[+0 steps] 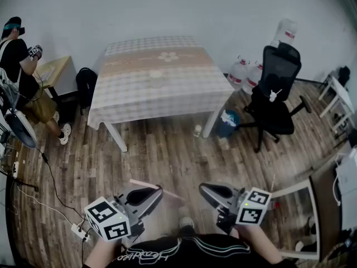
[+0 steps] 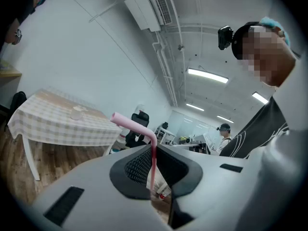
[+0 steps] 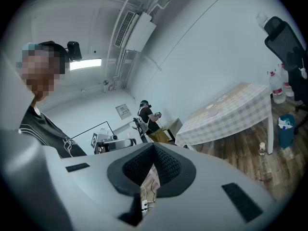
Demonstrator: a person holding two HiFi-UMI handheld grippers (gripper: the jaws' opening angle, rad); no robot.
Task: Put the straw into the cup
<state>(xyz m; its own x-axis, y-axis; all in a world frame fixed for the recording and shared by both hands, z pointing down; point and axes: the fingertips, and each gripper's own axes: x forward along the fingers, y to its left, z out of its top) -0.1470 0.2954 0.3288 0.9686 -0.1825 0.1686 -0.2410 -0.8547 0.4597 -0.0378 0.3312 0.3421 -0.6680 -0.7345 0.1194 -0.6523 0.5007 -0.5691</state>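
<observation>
The left hand-held gripper [image 2: 154, 155] pinched the pink straw [image 2: 136, 125] below its bend; light, thin and likely easy to crush, it needed a gentle hold. The right hand-held gripper [image 3: 154, 158] was closed, empty. The cup [image 1: 157, 79] stood on the far counter [image 1: 134, 102]
</observation>
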